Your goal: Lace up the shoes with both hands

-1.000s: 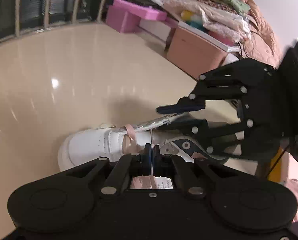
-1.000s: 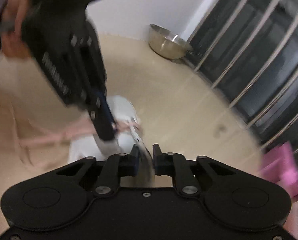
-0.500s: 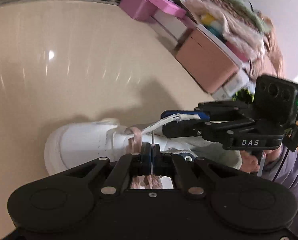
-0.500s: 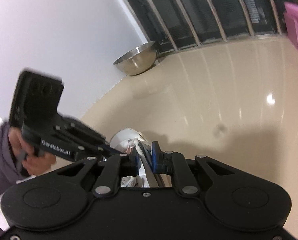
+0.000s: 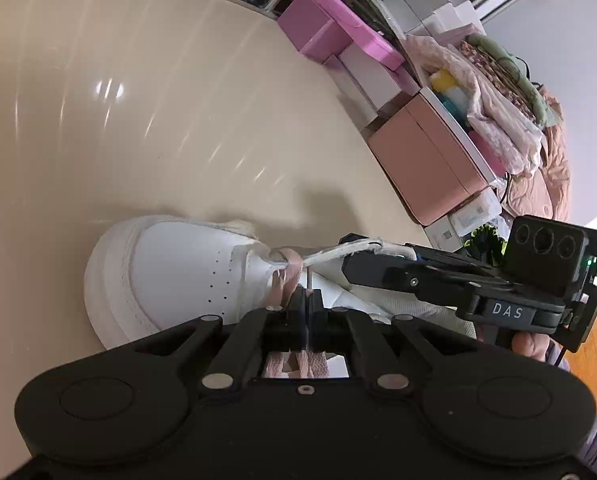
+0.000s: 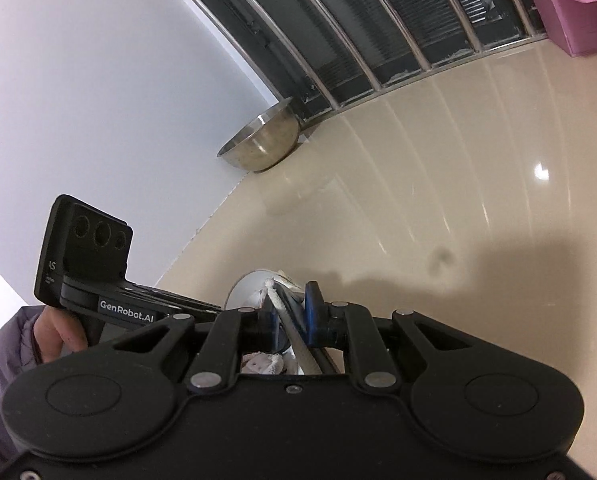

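A white sneaker (image 5: 170, 272) lies on the beige floor, toe to the left. A pink lace (image 5: 292, 276) crosses its lowest eyelets. My left gripper (image 5: 307, 300) sits just over the lace area, shut on the thin lace tip that sticks up between its fingers. My right gripper (image 5: 362, 254) reaches in from the right, level with the floor, and pinches the shoe's white eyelet flap (image 5: 334, 252). In the right wrist view the flap's frayed white edge (image 6: 274, 302) runs between the blue pads (image 6: 312, 304) of the right gripper (image 6: 292, 312). The shoe's toe (image 6: 246, 290) shows just beyond.
A steel bowl (image 6: 262, 148) stands by the wall near the window bars (image 6: 378, 20). Pink boxes (image 5: 330, 36), a salmon box (image 5: 422, 164) and a pile of cloths (image 5: 494, 92) line the far right. A hand (image 6: 54, 332) holds the left tool.
The right gripper has swung from above the shoe down to its side and closed on the eyelet flap. The left gripper has kept its hold on the lace tip.
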Available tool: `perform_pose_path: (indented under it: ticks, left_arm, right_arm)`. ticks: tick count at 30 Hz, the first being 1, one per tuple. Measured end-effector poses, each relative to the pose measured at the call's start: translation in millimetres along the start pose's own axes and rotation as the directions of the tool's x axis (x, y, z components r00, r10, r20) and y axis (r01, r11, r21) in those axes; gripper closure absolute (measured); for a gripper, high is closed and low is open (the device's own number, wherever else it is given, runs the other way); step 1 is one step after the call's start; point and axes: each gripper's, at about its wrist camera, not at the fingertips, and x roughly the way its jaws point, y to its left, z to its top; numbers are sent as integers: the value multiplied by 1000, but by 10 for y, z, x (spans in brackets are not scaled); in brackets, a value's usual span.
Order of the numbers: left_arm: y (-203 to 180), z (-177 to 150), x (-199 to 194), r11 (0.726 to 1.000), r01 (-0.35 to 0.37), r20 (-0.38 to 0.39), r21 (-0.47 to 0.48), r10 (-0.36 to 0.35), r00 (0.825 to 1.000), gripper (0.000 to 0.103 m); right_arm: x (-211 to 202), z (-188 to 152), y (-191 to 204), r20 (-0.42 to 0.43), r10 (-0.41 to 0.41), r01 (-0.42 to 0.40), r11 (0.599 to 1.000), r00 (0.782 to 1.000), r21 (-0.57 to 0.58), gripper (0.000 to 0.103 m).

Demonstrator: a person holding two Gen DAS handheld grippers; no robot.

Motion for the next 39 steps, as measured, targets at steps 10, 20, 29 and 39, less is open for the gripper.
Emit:
perform_pose_path:
  ticks: [10,20,29,39]
  left_arm:
    - [38,-15,-10,1000,3,50,-20,-2,999,100]
    - [-196,-91,-48,973,-31,44,228,22,999,100]
    - [-277,-120,-31,962,-61,64,267,45,997,100]
    - [-335,-141,-29,948,-87,79,306,66,995,100]
  right_arm:
    - [0,-29,61,6,3,-3,1000,1000,-16,89]
    - [-188,-201,413,53,-61,66,994,997,-93,81]
    - [-189,18,69,88,26,-37,992,996,119,82]
    - [46,-40,-57,61,54,-67,968,997,241,103]
